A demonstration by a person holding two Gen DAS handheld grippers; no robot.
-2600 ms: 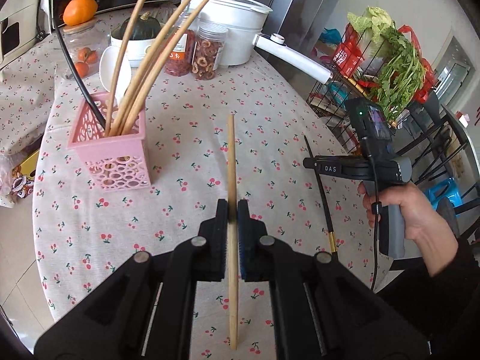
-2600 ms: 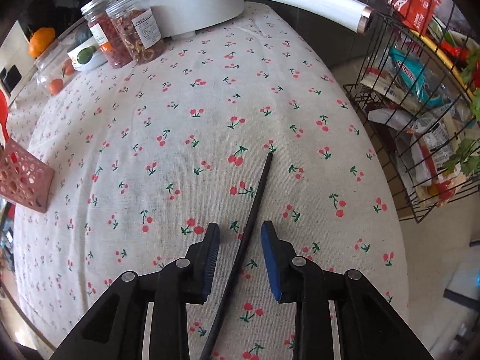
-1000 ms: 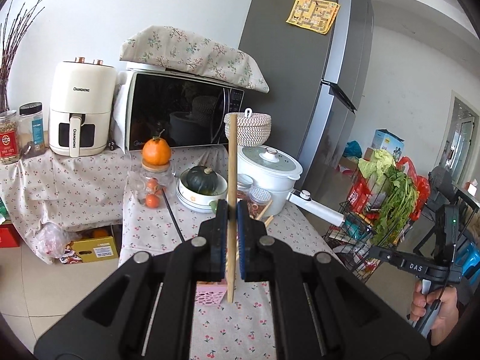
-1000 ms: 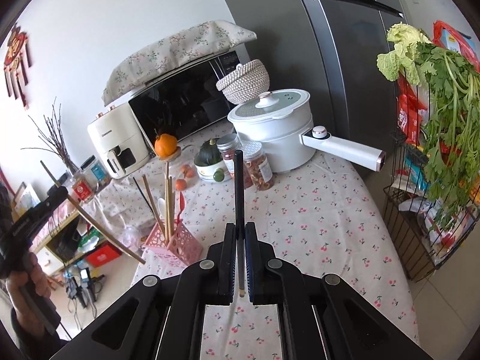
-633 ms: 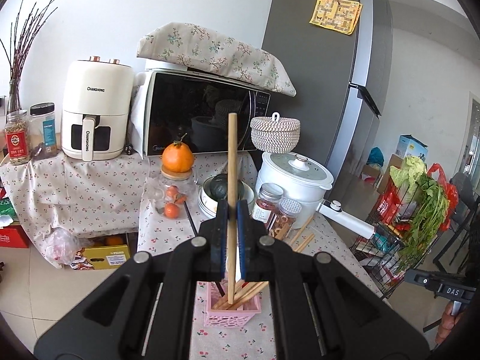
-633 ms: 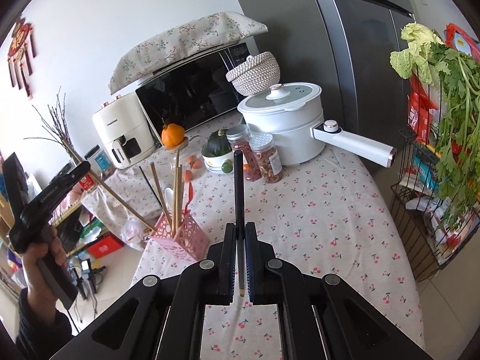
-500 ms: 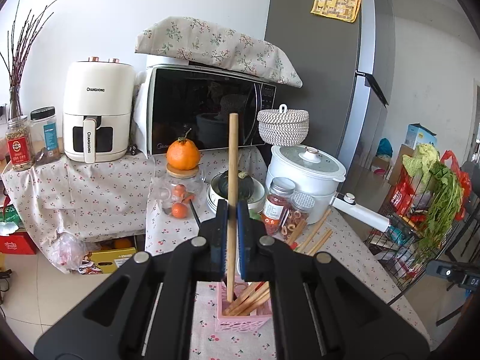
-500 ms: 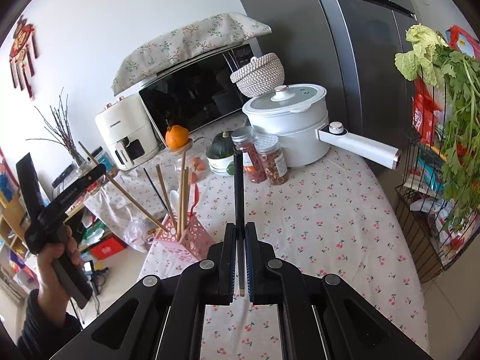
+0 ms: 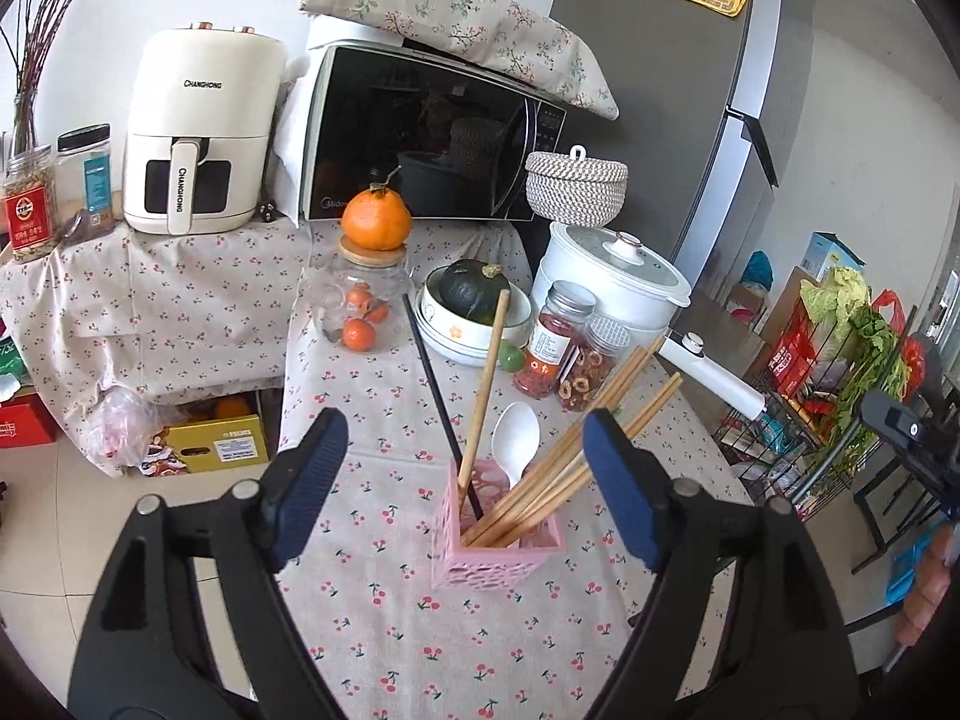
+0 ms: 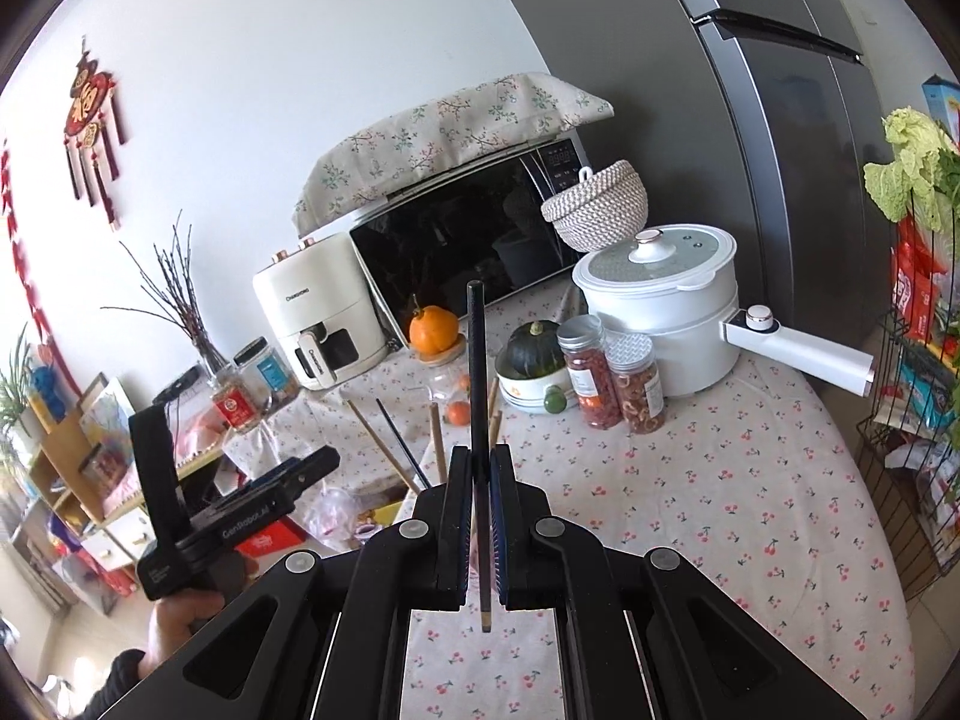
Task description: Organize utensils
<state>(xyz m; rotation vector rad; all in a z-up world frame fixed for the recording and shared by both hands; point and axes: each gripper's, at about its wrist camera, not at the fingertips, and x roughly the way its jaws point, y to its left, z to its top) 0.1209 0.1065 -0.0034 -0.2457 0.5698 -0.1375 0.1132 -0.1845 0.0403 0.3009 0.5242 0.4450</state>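
In the left wrist view my left gripper (image 9: 462, 471) hangs above a pink perforated holder (image 9: 498, 546), and its jaws are opening with nothing pressed between the pads. A wooden chopstick (image 9: 485, 384) stands free in the holder beside a black chopstick (image 9: 435, 396), a white spoon (image 9: 517, 432) and several wooden chopsticks (image 9: 588, 450) leaning right. My right gripper (image 10: 478, 480) is shut on a black chopstick (image 10: 477, 372) held upright. Behind it, the holder is mostly hidden and only chopstick tops (image 10: 384, 447) show.
On the cherry-print tablecloth (image 9: 480, 630) behind the holder stand two spice jars (image 9: 555, 348), a bowl with a green squash (image 9: 474, 312), a glass jar topped by an orange (image 9: 366, 300) and a white pot with a long handle (image 10: 798, 351). A wire rack of greens (image 9: 840, 372) stands right.
My left jaws have opened and let go of the wooden chopstick, which now stands in the pink holder. My right gripper has carried the black chopstick closer to the holder.
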